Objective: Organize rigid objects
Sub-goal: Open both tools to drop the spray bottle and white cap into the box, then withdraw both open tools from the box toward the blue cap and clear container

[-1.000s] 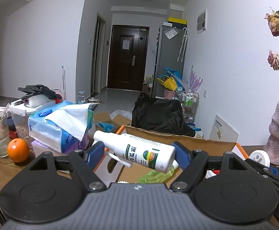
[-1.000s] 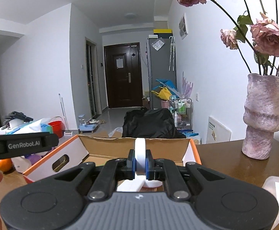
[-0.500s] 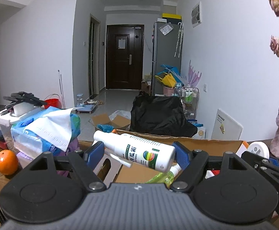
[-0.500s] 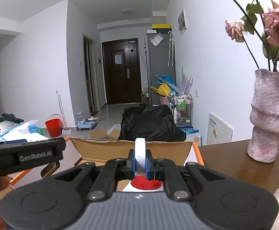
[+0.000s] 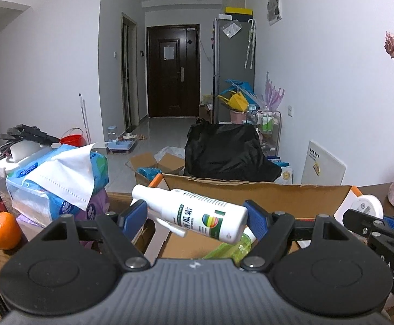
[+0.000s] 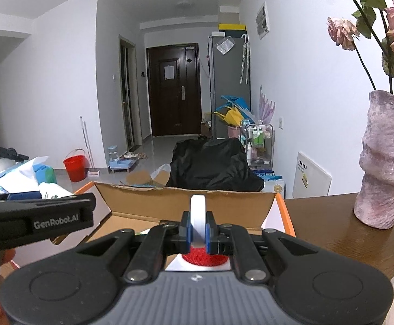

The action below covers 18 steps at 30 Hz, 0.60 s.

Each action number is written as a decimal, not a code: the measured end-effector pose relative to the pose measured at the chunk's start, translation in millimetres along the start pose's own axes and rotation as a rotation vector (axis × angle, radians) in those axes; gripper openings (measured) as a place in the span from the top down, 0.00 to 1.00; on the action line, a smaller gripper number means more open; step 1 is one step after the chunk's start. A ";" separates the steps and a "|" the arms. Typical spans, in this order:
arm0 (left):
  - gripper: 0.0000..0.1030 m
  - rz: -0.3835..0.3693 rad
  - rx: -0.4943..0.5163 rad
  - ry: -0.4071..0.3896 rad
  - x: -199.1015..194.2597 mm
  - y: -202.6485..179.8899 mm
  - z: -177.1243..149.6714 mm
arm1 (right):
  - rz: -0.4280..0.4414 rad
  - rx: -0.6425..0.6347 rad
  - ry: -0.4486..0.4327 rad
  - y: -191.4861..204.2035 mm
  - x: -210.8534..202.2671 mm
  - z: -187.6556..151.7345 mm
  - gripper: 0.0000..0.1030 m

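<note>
The left hand-held gripper [image 5: 195, 215] is clamped on a white plastic spray bottle with a green label [image 5: 197, 212], held slanted above the open brown cardboard box with orange edges [image 5: 264, 192]. The right hand-held gripper [image 6: 197, 231] pinches a flat white round disc [image 6: 197, 216] on edge over the same box, above a red round object [image 6: 205, 257]. A green translucent bottle [image 5: 232, 247] lies inside the box.

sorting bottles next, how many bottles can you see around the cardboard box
2. A white spray bottle is held across the left tongs above the cardboard box; a green bottle lies inside the box beneath it. More may be hidden.
</note>
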State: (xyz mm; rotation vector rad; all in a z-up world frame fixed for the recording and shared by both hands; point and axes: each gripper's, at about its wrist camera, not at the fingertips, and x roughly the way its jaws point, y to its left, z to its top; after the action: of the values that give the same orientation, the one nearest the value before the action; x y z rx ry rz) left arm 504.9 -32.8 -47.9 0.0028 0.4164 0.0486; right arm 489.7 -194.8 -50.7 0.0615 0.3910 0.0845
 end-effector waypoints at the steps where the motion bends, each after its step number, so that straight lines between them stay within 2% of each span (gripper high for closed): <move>1: 0.22 -0.004 -0.001 0.003 0.5 1.1 0.3 | -0.002 0.001 0.004 -0.9 0.3 0.5 0.91; 3: 0.16 0.008 0.001 -0.003 -0.1 2.0 0.8 | -0.011 0.003 0.019 -3.2 1.7 1.7 0.86; 4: 0.05 0.019 -0.002 -0.007 -0.5 3.6 1.1 | -0.018 0.006 0.023 -4.9 2.5 1.8 0.82; 5: 0.00 0.031 -0.007 -0.014 -1.5 4.5 1.5 | -0.020 0.004 0.029 -6.0 3.0 1.9 0.71; 6: 0.00 0.038 -0.010 -0.023 -2.8 5.9 1.9 | -0.025 0.002 0.031 -6.6 2.9 1.8 0.58; 7: 0.00 0.039 -0.011 -0.026 -3.8 8.3 2.6 | -0.033 0.000 0.031 -7.0 2.5 1.8 0.51; 8: 0.00 0.040 -0.017 -0.026 -4.5 10.2 2.9 | -0.041 -0.001 0.030 -7.6 1.9 1.9 0.37; 9: 0.00 0.041 -0.025 -0.025 -4.8 12.3 3.2 | -0.045 0.000 0.027 -8.4 1.0 1.8 0.30; 11: 0.00 0.041 -0.046 -0.020 -5.1 17.9 3.8 | -0.051 0.008 0.012 -10.4 -1.9 1.8 0.05; 12: 0.00 0.041 -0.055 -0.018 -5.5 20.5 4.3 | -0.055 0.013 0.000 -11.2 -3.6 2.0 0.00; 18: 0.00 0.044 -0.072 -0.015 -6.8 27.3 4.7 | -0.067 0.004 -0.010 -10.8 -6.5 2.0 0.00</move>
State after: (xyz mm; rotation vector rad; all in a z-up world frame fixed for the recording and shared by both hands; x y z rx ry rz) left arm 499.3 -5.8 -40.5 -0.0586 0.3990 0.1068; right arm 485.2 -206.2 -47.2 0.0522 0.3824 0.0171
